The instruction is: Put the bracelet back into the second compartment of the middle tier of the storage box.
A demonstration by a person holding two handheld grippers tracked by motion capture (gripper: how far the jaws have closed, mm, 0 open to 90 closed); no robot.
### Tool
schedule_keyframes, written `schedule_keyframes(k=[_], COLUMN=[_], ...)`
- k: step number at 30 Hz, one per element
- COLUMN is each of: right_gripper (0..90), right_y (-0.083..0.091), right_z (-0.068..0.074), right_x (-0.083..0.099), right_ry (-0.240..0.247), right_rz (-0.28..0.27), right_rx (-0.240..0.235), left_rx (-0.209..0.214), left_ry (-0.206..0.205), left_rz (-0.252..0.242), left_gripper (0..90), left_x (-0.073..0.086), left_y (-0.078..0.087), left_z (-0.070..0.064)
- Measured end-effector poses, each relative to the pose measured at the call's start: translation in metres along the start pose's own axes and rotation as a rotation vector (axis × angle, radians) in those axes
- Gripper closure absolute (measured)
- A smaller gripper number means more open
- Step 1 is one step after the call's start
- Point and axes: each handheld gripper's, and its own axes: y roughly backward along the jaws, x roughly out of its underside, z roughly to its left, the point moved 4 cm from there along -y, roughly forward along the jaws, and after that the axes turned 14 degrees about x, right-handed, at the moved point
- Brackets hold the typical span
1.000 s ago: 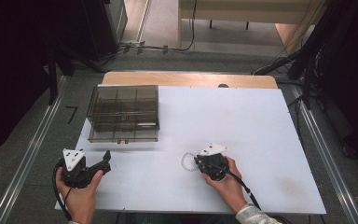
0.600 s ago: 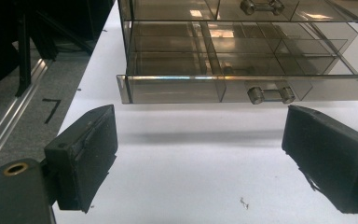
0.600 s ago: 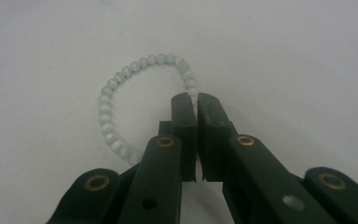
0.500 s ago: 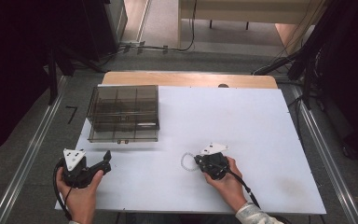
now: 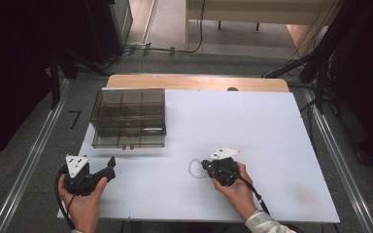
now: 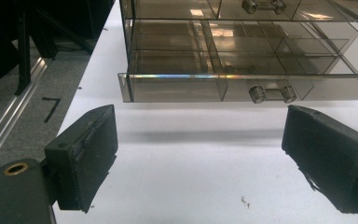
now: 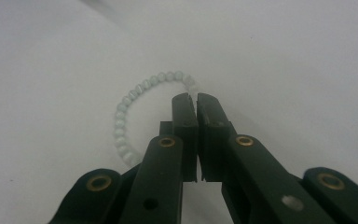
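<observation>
Pinching the pale green beaded bracelet (image 7: 135, 100) near the white table's (image 5: 272, 126) front edge, the right gripper (image 5: 205, 166) has its jaws clamped tight on the beads. The left gripper (image 5: 110, 167) rests wide open by the front-left corner, facing the smoky transparent plastic drawer organiser (image 6: 242, 60).

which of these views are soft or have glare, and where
Right gripper view: the bead bracelet is blurred and washed out; the jaws are sharper. Left gripper view: bright glare streaks on the clear plastic organizer, with a soft shadow beneath it. High view: dim surroundings, evenly lit white table.
</observation>
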Motion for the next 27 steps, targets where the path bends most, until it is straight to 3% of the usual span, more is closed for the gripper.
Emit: schedule_keyframes(k=[12, 27], right_gripper=[85.0, 85.0], right_y=[0.017, 0.02], right_z=[0.008, 0.017], right_x=[-0.022, -0.036], right_ry=[-0.018, -0.02], right_rz=[-0.075, -0.103], right_rx=[-0.055, -0.08], left_rx=[-0.001, 0.0], left_ry=[0.001, -0.001], left_rz=[0.0, -0.001], left_gripper=[11.2, 11.2], left_x=[0.0, 0.0], left_y=[0.0, 0.0], left_z=[0.0, 0.0])
